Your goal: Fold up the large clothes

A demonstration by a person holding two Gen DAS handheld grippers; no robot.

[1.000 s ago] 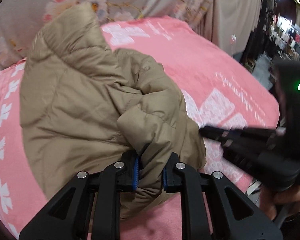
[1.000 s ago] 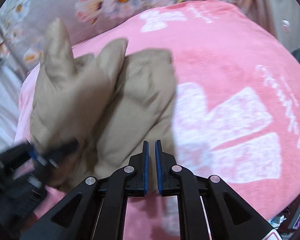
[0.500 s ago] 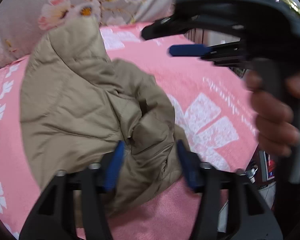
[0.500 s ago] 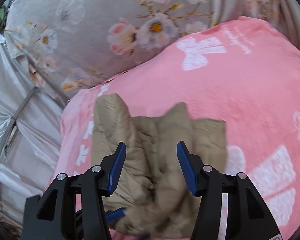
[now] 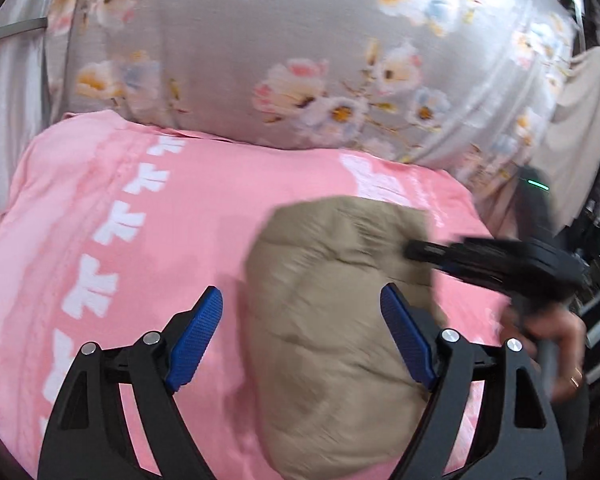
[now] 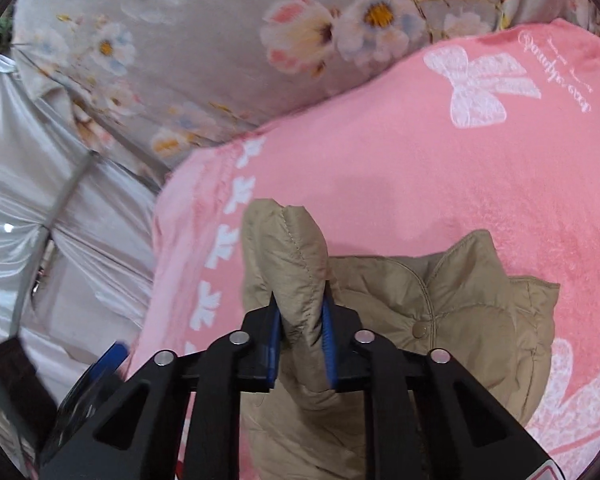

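Pinching only a narrow puffed fold of the tan quilted jacket [image 6: 440,300], the right gripper [image 6: 300,344] is closing on slippery padding that could slide out, letting the bundle on the pink blanket [image 6: 380,160] sag open. The left gripper [image 5: 300,336] is opening, nothing pressed between its blue pads [image 5: 196,340]. Only the right wrist view shows that clamp and a snap button [image 6: 420,330]; the left wrist view shows the person's hand [image 5: 552,332].
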